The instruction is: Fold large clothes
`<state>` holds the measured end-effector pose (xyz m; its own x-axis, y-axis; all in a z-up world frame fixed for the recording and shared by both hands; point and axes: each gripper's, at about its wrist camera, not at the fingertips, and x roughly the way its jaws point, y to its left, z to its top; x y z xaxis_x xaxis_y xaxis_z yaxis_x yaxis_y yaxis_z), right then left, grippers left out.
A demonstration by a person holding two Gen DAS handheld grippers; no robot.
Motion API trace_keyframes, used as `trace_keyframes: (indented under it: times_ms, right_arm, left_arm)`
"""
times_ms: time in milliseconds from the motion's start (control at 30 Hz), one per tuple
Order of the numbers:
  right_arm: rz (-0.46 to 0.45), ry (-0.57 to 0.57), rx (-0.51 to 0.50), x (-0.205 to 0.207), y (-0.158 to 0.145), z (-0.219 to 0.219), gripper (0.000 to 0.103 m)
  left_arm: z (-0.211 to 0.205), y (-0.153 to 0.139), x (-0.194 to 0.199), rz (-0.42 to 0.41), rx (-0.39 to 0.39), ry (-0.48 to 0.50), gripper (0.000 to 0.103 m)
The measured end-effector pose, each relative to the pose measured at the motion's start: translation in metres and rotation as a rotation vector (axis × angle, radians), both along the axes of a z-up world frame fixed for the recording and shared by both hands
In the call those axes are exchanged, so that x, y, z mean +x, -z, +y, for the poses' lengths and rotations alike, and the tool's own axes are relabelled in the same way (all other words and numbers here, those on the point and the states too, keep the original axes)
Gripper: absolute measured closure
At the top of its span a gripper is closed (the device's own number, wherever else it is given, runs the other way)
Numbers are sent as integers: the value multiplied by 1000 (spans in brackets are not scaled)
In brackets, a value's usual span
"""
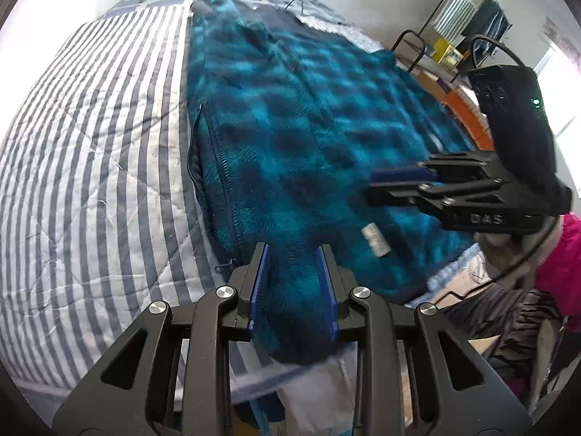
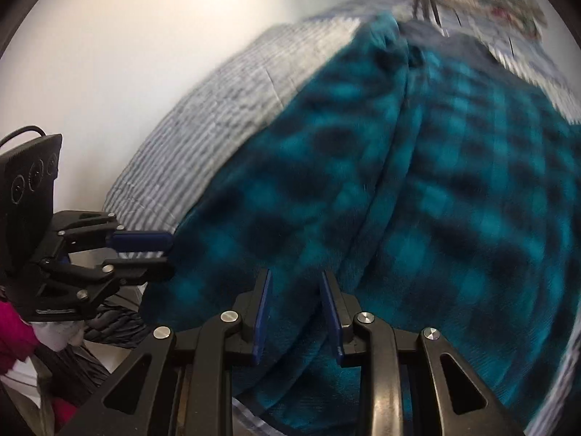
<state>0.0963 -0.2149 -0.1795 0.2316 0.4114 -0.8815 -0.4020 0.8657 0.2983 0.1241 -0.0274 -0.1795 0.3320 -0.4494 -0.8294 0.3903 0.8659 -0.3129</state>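
The bed [image 1: 90, 152], covered by a quilted bedspread with blue-grey and white stripes, carries the task item. A teal and navy checked fleece jacket [image 1: 290, 116] of thick, fuzzy pile lies spread along the bed, its collar toward the far end and its hem at the near edge. A dark zipper seam runs along the jacket's left side, and a small white label [image 1: 376, 241] shows near the hem.

The left gripper [image 1: 293, 283] points forward and slightly down at the near hem. Its blue-padded fingers stand partly spread, with a fold of fleece between them; whether the pads press the fabric cannot be told.

The right gripper [image 1: 388, 185] extends level from the right, over the jacket's right hem area. In the right wrist view, its fingers [image 2: 262, 309] stand partly spread with fleece between them [image 2: 296, 312]; firm contact cannot be confirmed, as this view is blurred.

A pink garment [image 1: 559, 265] lies beside the bed.
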Motion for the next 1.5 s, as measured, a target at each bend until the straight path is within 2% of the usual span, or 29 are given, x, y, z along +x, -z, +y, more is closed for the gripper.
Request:
trace_keyframes:
  times_ms: [133, 167, 267, 367, 500, 600, 700, 767, 833, 933, 1033, 1133, 1200, 1367, 1500]
  right_arm:
    - [40, -2, -82, -2, 28, -2, 74]
    - [54, 2, -82, 0, 33, -4, 74]
    - [67, 5, -71, 0, 31, -6, 73]
    - [31, 7, -24, -2, 5, -12, 73]
    - [-103, 58, 60, 7, -54, -31, 71]
    - [-205, 95, 86, 32, -89, -41, 69]
    - [-279, 129, 92, 68, -113, -46, 67]
    - [-299, 134, 86, 94, -120, -44, 68]
    - [-283, 120, 100, 127, -122, -35, 74]
    - [-253, 85, 113, 176, -116, -14, 82]
    - [-244, 63, 93, 210, -99, 3, 85]
    - [-217, 76, 69, 258, -67, 23, 86]
    - [-199, 88, 62, 280, -48, 30, 86]
    - [-196, 112, 34, 338, -7, 48, 86]
    - [-174, 199, -33, 378, 27, 39, 86]
  left_arm:
    - [-6, 37, 2, 91, 72, -3, 76]
    - [-9, 43, 2, 93, 94, 4, 76]
    - [-11, 36, -3, 55, 105, 2, 76]
    - [-6, 13, -10, 18, 40, -11, 76]
    - [-14, -15, -14, -48, -35, -5, 76]
    - [-31, -15, -13, -37, -65, 34, 76]
    - [-46, -7, -16, -6, -57, 80, 76]
    - [-52, 1, -16, 22, -57, 85, 76]
    - [-51, -1, -16, 22, -69, 64, 76]
    - [-37, -11, -14, 6, -108, -12, 76]
    - [-19, -22, -4, -38, -99, -93, 76]
    - [-3, -27, 8, -55, -115, -157, 76]
    - [0, -26, 15, -54, -129, -171, 76]
    - [-4, -20, 22, -46, -106, -151, 76]
    - [-5, -6, 28, -16, -88, -145, 76]
